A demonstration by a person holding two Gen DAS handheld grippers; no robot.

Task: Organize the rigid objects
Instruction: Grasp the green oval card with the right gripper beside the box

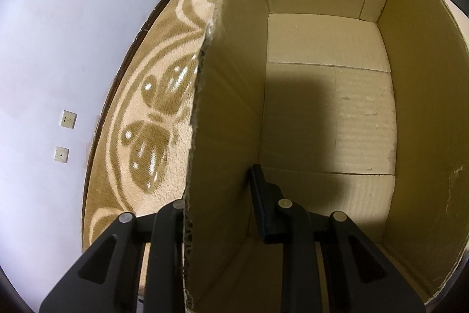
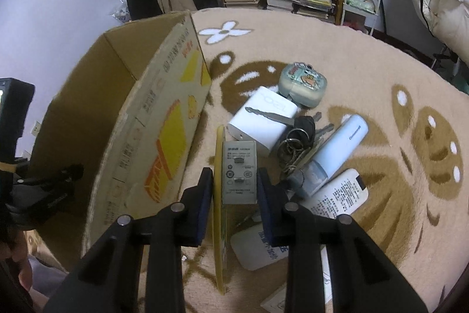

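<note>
Grey adapter (image 2: pixel 239 172): between right gripper (image 2: pixel 234 195) fingers, above rug (image 2: pixel 366 72) clutter, beside yellow-edged card (image 2: pixel 218 210).
Risk: card or keys (image 2: pixel 296 143) snagged, adapter slipping.
Right jaws: narrowly parted, flanking adapter; contact unclear.
Left gripper (image 1: pixel 218 213): straddling cardboard box (image 1: pixel 322 96) wall, firm clamp unclear.

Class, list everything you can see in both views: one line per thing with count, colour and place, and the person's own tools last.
Cardboard box: one, brown, empty, on the rug.
Rug: one, beige with brown pattern.
Grey adapter on yellow-edged card: one, between the right tongs' fingers.
White charger: one, behind the adapter.
Key bunch: one, metal, beside the charger.
Pale green case: one, farthest back.
Light blue tube: one, right of the keys.
Left tongs: black, straddling the box wall.
Right tongs: black.
</note>
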